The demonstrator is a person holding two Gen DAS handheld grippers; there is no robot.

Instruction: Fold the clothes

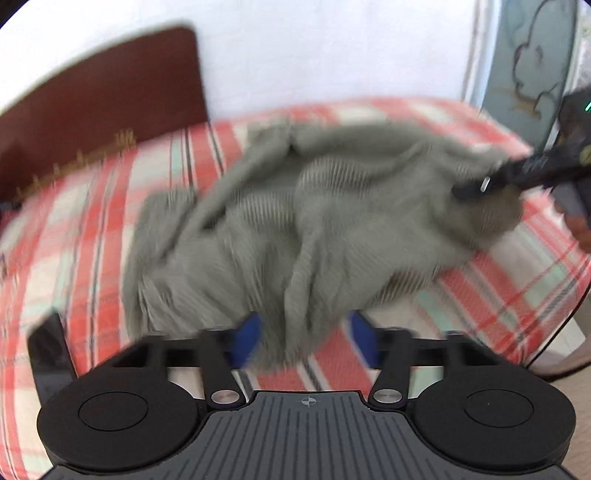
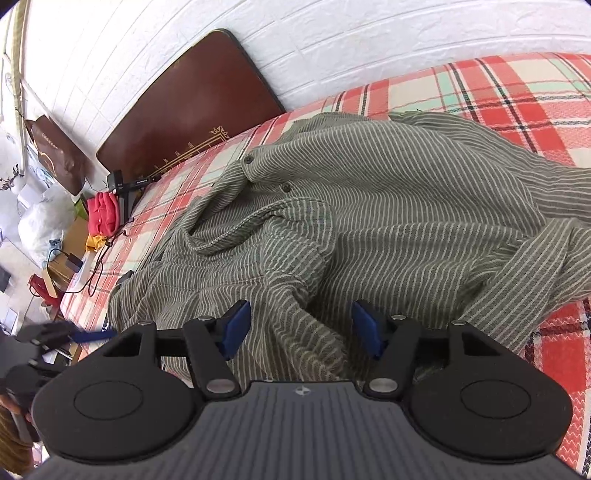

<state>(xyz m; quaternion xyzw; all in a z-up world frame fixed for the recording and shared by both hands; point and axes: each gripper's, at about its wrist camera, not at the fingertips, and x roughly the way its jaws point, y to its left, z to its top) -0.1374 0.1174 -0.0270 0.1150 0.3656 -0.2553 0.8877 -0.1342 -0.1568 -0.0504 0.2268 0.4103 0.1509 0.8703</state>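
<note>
A grey-green striped button shirt [image 2: 369, 221] lies rumpled across a bed covered in a red, cream and mint plaid blanket [image 2: 517, 92], its buttoned placket turned toward the dark brown headboard [image 2: 192, 99] that stands against a white brick-pattern wall [image 2: 332, 33]. The right tool [image 2: 301, 328] hangs low over the near edge of the shirt, its blue pads spread apart with a ridge of cloth lying between them, neither pad pressing on it. The left tool [image 1: 304, 343] is likewise spread open at the shirt's hem, a fold of fabric hanging between its blue pads without being pinched; that view is blurred. Beside the bed, near the headboard, sit a red garment [image 2: 103, 214], white plastic bags [image 2: 44, 225] and a brown paper bag [image 2: 59, 155].
</note>
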